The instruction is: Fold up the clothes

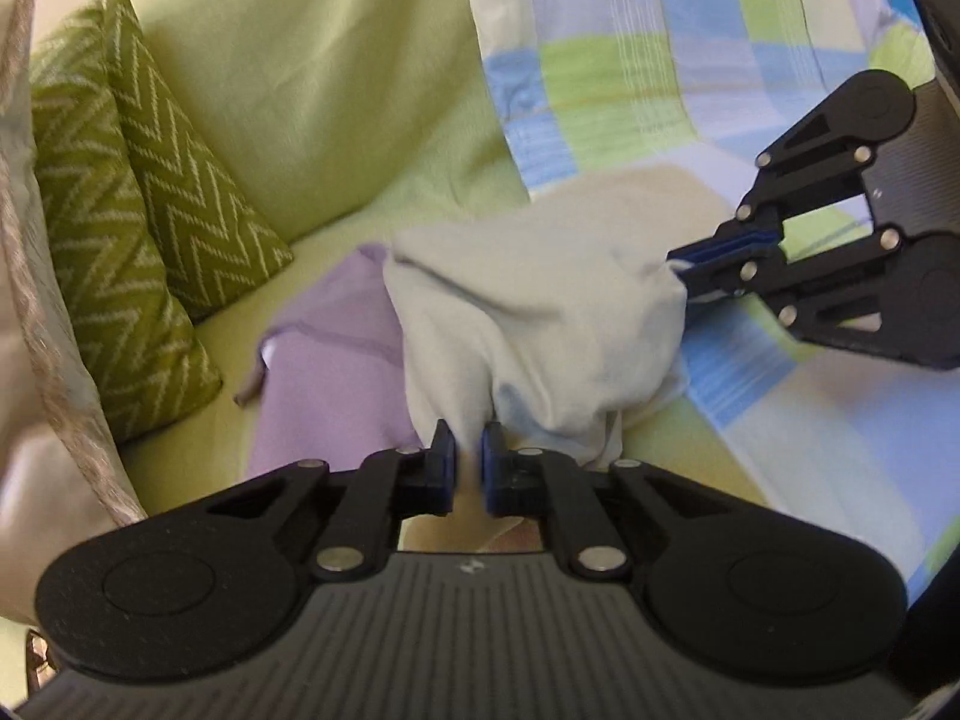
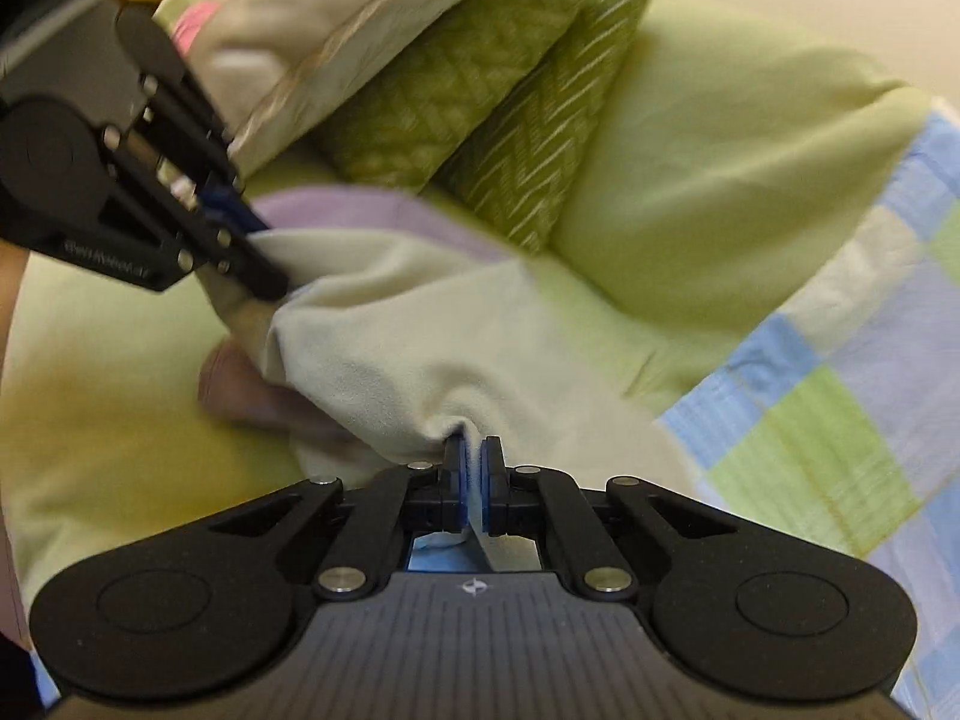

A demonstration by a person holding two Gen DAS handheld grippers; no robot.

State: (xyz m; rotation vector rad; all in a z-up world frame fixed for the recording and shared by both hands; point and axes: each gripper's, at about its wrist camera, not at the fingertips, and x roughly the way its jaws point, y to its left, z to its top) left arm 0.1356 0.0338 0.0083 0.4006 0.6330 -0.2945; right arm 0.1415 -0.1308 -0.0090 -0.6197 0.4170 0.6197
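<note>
The left gripper point(image 1: 467, 450) is clenched on one edge of a pale cloth point(image 1: 540, 324), and the right gripper point(image 2: 474, 468) pinches another edge of the same cloth point(image 2: 390, 336) — the fabric hangs bunched between the two. Under it lies a lilac garment point(image 1: 324, 360) on the green sheet point(image 1: 372, 204). Two zigzag cushions point(image 1: 120, 210) lean at the back, beside a green pillow point(image 1: 300, 72). A checked blanket point(image 1: 660, 60) lies on the right side. The pictures are a little blurred.

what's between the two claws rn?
Only the pale cloth, pinched by the left claw and right claw and bunched between them; left wrist view shows it. Lilac garment lies beneath.
</note>
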